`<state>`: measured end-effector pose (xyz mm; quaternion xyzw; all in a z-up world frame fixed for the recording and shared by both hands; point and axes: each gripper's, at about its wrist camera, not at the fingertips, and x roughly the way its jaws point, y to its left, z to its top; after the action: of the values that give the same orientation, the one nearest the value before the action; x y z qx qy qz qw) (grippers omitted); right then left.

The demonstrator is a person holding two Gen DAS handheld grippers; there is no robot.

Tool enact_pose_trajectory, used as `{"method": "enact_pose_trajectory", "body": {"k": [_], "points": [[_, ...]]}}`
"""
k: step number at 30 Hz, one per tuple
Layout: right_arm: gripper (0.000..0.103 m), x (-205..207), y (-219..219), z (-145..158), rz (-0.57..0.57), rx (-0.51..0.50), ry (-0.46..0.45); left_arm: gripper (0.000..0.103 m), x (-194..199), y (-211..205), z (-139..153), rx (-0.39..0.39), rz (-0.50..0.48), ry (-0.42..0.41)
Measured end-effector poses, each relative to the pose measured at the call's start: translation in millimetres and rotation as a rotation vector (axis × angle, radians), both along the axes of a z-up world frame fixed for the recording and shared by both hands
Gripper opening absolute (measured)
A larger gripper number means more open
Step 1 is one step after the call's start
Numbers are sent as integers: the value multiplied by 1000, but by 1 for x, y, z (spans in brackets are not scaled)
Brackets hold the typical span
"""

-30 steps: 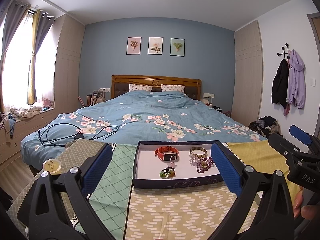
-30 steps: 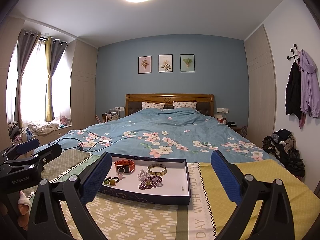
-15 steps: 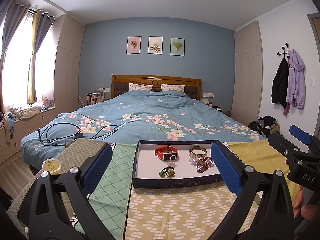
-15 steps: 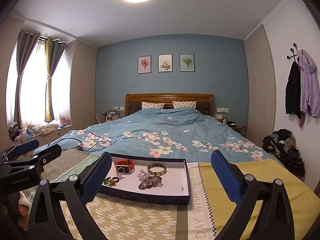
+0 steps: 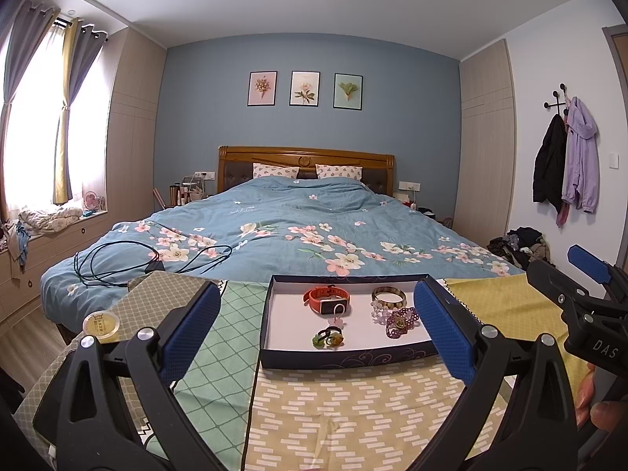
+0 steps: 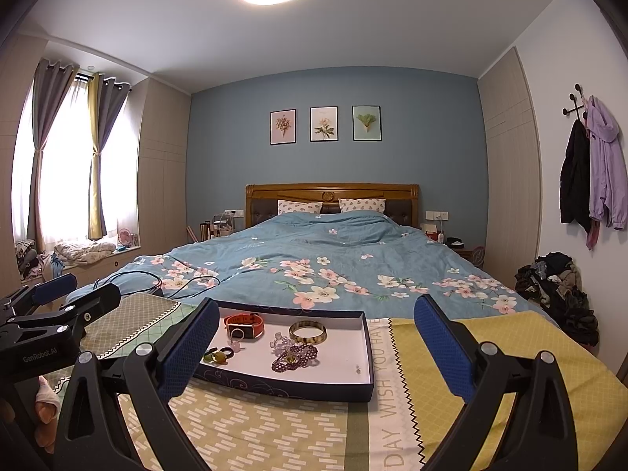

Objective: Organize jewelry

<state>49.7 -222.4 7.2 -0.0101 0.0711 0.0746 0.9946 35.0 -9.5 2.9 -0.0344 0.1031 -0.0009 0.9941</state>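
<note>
1. A shallow dark-blue tray [image 5: 345,358] sits on a patterned cloth [image 5: 353,412] at the foot of a bed. Inside lie an orange watch [image 5: 326,299], a striped bangle [image 5: 388,298], a purple beaded bracelet [image 5: 400,320], clear beads [image 5: 377,310] and small green rings [image 5: 329,337].
2. The left gripper [image 5: 316,329] and right gripper [image 6: 316,343] hover short of the tray — both spread wide, holding nothing.
3. The jewelry already lies gathered in the tray; this fits either a finished sort or pieces awaiting one.
4. Any pick would likely go best with a low approach, closing across one piece only — the beads and bracelet touch.
5. Only the left view shows a small round yellow tin [image 5: 101,322] on the cloth; only the right view shows a tiny stud [image 6: 358,369] near the tray's right wall.
</note>
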Motion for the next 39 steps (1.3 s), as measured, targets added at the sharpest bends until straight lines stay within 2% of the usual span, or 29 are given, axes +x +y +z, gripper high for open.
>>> {"method": "enact_pose_trajectory", "body": {"k": [39], "points": [[96,-1,3,-2,1,-2,0,97,0,-3,-4,2,-2,2]]}}
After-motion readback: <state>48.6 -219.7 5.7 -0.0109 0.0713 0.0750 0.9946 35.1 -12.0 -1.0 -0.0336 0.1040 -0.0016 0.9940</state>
